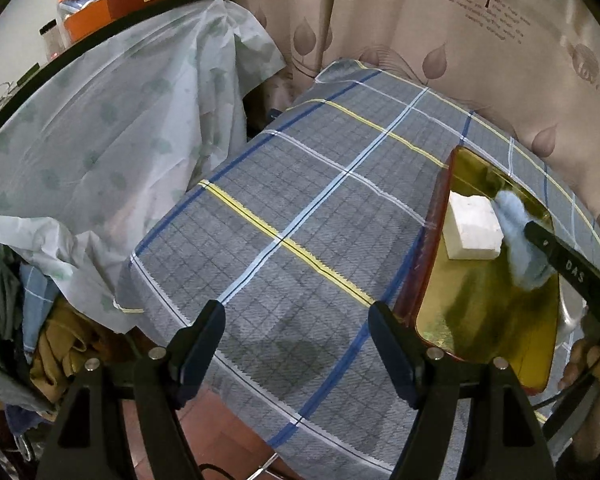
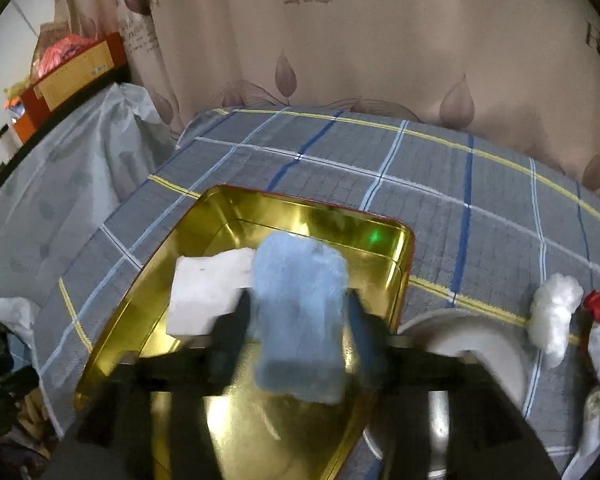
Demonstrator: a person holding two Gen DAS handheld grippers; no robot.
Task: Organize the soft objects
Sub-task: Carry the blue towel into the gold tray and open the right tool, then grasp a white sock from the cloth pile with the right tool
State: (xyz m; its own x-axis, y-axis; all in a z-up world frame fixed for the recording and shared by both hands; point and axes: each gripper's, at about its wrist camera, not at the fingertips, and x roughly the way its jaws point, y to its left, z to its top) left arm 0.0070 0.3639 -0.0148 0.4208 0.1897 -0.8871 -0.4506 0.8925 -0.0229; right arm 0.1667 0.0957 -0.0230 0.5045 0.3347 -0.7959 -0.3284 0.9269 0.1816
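Tongs status: left gripper is hovering over the plaid cloth, jaws standing wide apart with nothing between them, its right finger just beside the tin's near left corner. Right gripper is reaching into the gold tin at frame centre, a fluffy blue pad sitting between its jaws; the view is blurred, so I cannot tell whether the pads are pressing on it or standing off. White foam block is lying inside the tin, touching the blue pad's left side. White cotton wad is lying on the cloth at right, beside a white bowl.
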